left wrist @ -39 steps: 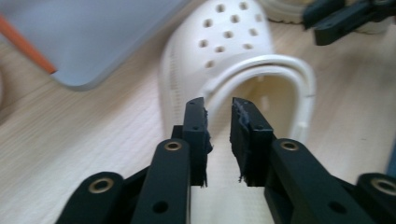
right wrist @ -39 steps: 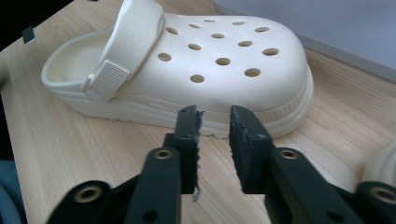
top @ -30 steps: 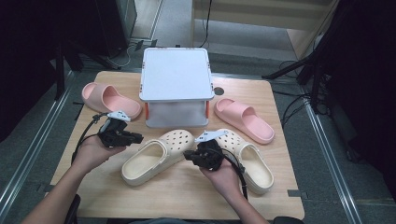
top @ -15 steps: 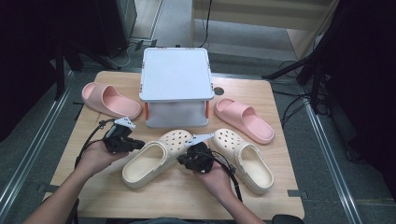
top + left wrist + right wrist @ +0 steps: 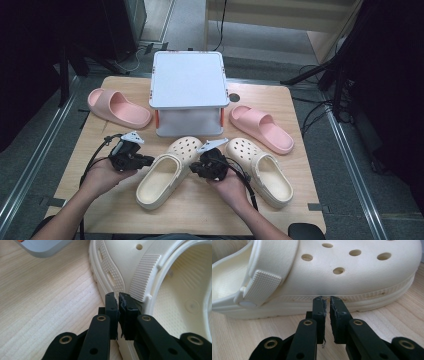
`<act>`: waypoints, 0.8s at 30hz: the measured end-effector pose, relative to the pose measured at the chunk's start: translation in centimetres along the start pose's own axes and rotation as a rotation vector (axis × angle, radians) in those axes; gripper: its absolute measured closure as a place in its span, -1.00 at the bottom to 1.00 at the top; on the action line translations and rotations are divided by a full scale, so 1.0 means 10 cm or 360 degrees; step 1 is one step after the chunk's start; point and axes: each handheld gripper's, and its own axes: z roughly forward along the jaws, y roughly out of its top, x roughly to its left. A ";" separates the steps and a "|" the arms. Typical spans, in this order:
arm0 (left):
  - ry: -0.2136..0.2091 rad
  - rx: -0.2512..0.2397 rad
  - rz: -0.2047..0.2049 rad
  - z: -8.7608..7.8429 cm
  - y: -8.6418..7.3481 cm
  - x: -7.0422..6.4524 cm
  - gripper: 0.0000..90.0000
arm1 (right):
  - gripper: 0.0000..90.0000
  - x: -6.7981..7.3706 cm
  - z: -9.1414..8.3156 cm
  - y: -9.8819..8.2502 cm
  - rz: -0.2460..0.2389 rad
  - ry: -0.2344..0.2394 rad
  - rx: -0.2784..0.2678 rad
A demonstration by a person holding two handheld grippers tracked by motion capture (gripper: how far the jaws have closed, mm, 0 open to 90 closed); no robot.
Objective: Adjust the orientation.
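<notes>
Left gripper (image 5: 131,159): I see its fingers (image 5: 111,305) drawn together with nothing between them; since a second ago they have closed, and the hand has slid in toward the left cream clog (image 5: 169,172), tips now at its outer sidewall by the strap rivet.
Right gripper (image 5: 207,168): fingers (image 5: 319,307) together, empty, tips at the same clog's sole edge on the opposite side; barely shifted.
Meaning: I judge both closed tips are set to nudge this clog straight, not lift it.
Right cream clog (image 5: 260,170): just beside, on the worktop (image 5: 100,145).
Farther: grey box (image 5: 188,92); pink slide (image 5: 117,107) at left; second pink slide (image 5: 262,127) at right.
</notes>
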 end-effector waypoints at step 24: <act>-0.0046 -0.0021 -0.0091 0.02 -0.11 -0.17 0.49 | 0.77 -0.18 0.02 0.16 0.0013 -0.0048 0.0010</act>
